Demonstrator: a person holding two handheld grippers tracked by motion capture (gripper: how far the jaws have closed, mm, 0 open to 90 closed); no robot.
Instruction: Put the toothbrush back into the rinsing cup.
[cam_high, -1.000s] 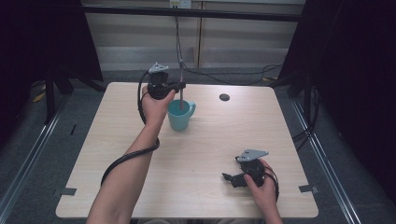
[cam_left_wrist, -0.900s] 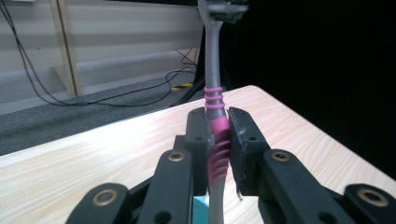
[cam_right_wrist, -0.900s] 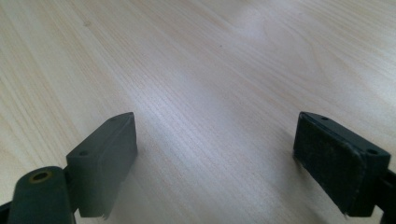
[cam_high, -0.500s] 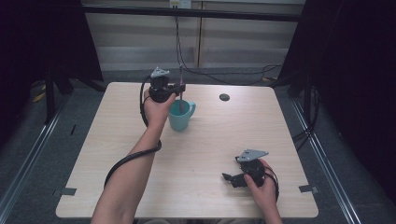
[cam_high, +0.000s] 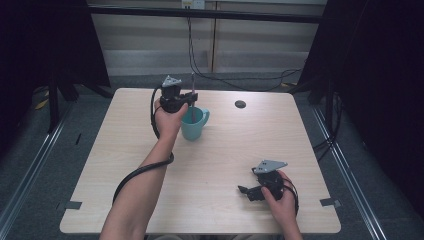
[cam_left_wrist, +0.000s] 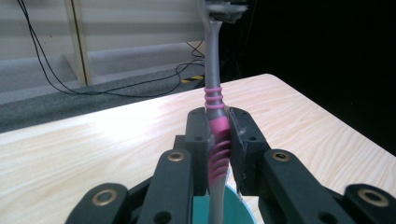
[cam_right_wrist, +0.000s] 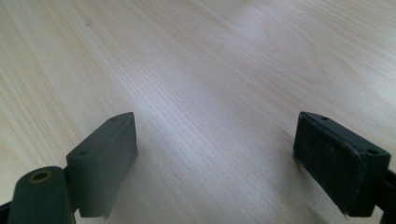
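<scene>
Left gripper (cam_high: 192, 98): clamped on a toothbrush (cam_left_wrist: 214, 100), gripping its pink ribbed handle, held upright with its lower end inside the teal mug (cam_high: 193, 123) at the far left-centre of the surface (cam_high: 220, 155). Right gripper (cam_right_wrist: 215, 158): jaws spread wide, nothing between them, low over bare wood near the front right.

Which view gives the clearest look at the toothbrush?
The left gripper view: the toothbrush stands upright between the left gripper's fingers, pink grip ridges plain, above the teal mug. The high view shows it as a thin stick.
</scene>
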